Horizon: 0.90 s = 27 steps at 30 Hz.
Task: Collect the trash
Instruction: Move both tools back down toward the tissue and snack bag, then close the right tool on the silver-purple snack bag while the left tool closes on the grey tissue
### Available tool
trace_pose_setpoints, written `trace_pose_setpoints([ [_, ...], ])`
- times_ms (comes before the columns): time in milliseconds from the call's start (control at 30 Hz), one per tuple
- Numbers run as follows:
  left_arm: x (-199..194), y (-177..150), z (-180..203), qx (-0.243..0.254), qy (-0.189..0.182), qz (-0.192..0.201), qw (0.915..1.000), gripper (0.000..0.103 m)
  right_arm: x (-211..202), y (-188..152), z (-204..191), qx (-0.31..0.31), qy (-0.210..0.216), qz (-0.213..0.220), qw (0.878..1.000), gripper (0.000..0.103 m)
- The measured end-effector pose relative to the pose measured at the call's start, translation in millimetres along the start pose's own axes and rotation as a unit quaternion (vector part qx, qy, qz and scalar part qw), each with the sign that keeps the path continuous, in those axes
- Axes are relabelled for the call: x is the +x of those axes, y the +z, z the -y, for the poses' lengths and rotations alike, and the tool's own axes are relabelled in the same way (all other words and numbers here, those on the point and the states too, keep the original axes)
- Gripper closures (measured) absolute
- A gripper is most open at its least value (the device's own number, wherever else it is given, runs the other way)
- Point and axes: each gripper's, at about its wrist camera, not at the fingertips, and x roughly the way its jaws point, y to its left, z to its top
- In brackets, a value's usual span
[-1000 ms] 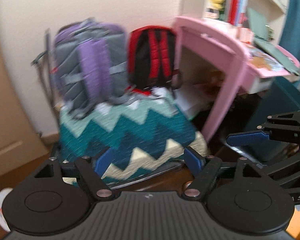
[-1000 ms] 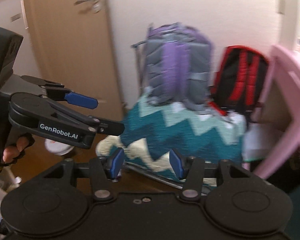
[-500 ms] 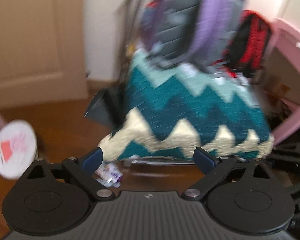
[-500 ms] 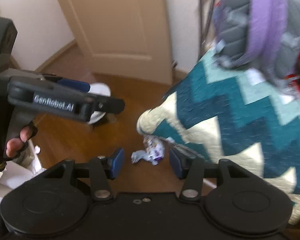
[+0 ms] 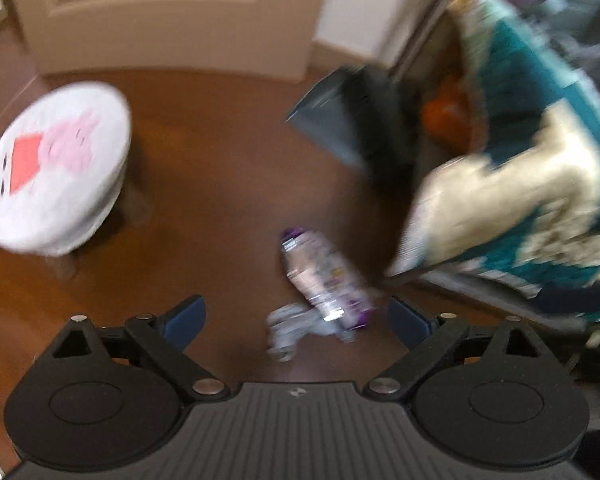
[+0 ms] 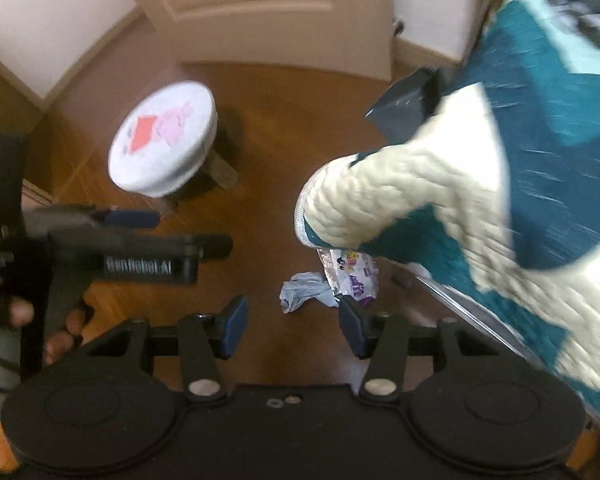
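A purple and silver snack wrapper lies on the brown wood floor beside a crumpled pale blue wad. Both lie just beyond my open, empty left gripper. In the right wrist view the wrapper is partly under the edge of a teal and cream zigzag blanket, with the wad to its left. My right gripper is open and empty, above and short of them. The left gripper also shows at the left in the right wrist view.
A small round white stool with a pink cartoon print stands on the floor to the left. A grey bag leans by the blanket-covered frame. A beige door and baseboard are behind.
Both cameras have swung down from the backpacks and pink desk to the floor. The wrapper and wad have come into view and are now close in front of both grippers.
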Motion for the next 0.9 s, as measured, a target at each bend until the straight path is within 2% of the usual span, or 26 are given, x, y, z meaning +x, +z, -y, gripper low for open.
trace_pose_setpoints([
  [100,38.9,-17.8,-13.8,0.021,0.027,-0.016,0.9993,0.005,45.2,12.9,-0.3,0.004,-0.003,-0.017,1.0,0.053],
  [200,74.5,-35.5,-19.3,0.042,0.039,-0.03,0.9979,0.005,89.1,21.4,-2.5,0.009,-0.01,-0.034,0.999,0.053],
  [433,134.3,-64.6,-16.1,0.05,0.035,-0.036,0.9975,0.005,185.6,36.4,-2.4,0.005,-0.061,-0.067,0.996,0.053],
  [600,172.3,-74.4,-14.4,0.031,0.031,-0.045,0.998,0.005,236.0,42.2,1.3,-0.022,-0.098,-0.051,0.994,0.053],
  [900,218.0,-72.8,-14.7,0.019,0.022,-0.06,0.9978,0.006,305.2,53.3,8.6,-0.068,-0.148,-0.089,0.983,0.053],
])
